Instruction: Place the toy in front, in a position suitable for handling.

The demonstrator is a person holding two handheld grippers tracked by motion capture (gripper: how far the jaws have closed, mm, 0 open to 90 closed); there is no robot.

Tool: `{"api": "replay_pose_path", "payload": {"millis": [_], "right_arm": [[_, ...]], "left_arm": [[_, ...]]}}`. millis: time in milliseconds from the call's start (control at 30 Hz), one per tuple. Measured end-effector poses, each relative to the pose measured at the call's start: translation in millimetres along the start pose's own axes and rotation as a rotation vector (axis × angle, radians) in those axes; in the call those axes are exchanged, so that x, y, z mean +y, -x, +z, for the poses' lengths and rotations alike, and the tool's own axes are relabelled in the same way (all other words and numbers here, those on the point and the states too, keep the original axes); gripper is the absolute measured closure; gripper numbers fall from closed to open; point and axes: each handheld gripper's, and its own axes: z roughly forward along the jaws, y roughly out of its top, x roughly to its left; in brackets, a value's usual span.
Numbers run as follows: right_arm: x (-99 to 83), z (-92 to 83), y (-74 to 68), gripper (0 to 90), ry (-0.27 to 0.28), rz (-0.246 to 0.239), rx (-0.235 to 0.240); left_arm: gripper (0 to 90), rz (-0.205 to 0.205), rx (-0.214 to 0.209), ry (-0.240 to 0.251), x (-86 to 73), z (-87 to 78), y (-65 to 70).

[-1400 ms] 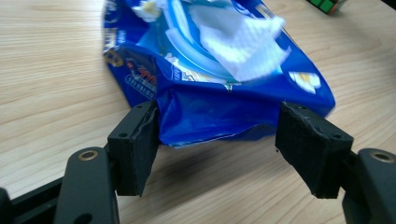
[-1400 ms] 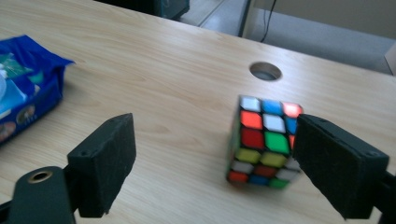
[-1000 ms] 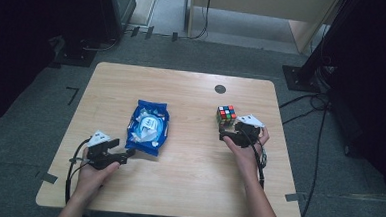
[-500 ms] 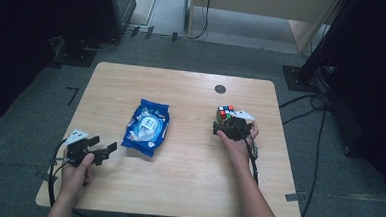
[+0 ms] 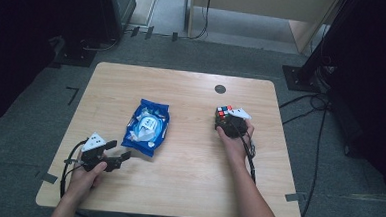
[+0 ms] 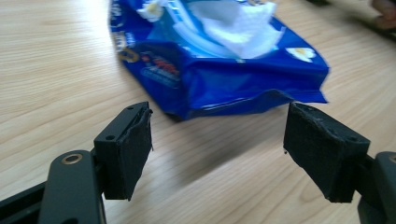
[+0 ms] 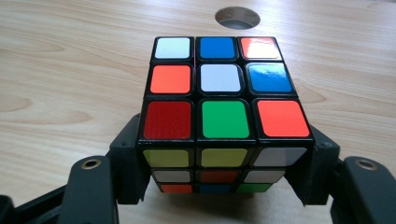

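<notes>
The right tongs (image 7: pixel 219 186) have just been closing, and the puzzle cube (image 7: pixel 219 116) now sits between their 2 jaws, the pads flush against its lower side faces. To do this grasp well, I would keep the pads square on the bottom layer so the cube cannot twist, and squeeze evenly before lifting.

The left tongs (image 6: pixel 219 154) stand spread with nothing between them, though they too have just narrowed a little; they lie low on the bench (image 6: pixel 56 56), aimed at the near sealed edge of the blue wipes pack (image 6: pixel 224 79).

The right gripper view gives the pad contact and the round hole (image 7: pixel 237 17) behind the cube. The high view gives the layout: cube (image 5: pixel 224 111) at the bench's right, pack (image 5: pixel 147 127) in the middle, left tongs (image 5: pixel 118 152) near the front left.
</notes>
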Motion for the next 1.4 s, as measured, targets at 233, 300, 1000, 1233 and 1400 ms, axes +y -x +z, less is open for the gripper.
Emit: {"api": "replay_pose_path", "payload": {"millis": [233,300,1000,1233,1400], "right_arm": [[-5.6,-39.0,-17.8,34.1,0.024,-0.037,0.062],[-11.3,-52.4,-25.5,34.1,0.025,-0.052,0.094],[-69.7,-104.8,-59.9,34.0,-0.014,-0.151,0.173],[-72.9,-98.8,-58.3,34.0,-0.025,-0.154,0.152],[-73.7,-96.8,-55.8,34.0,-0.022,-0.139,0.150]], "left_arm": [[19.6,-0.070,0.025,0.048,0.2,-11.4,-14.6],[18.4,-0.079,0.034,0.051,0.1,-12.4,-15.3],[18.3,-0.057,0.050,0.023,0.5,-5.6,-4.5],[18.3,-0.057,0.047,0.023,0.5,-4.8,-4.0],[18.3,-0.054,0.044,0.023,0.8,-4.8,-2.6]]}}
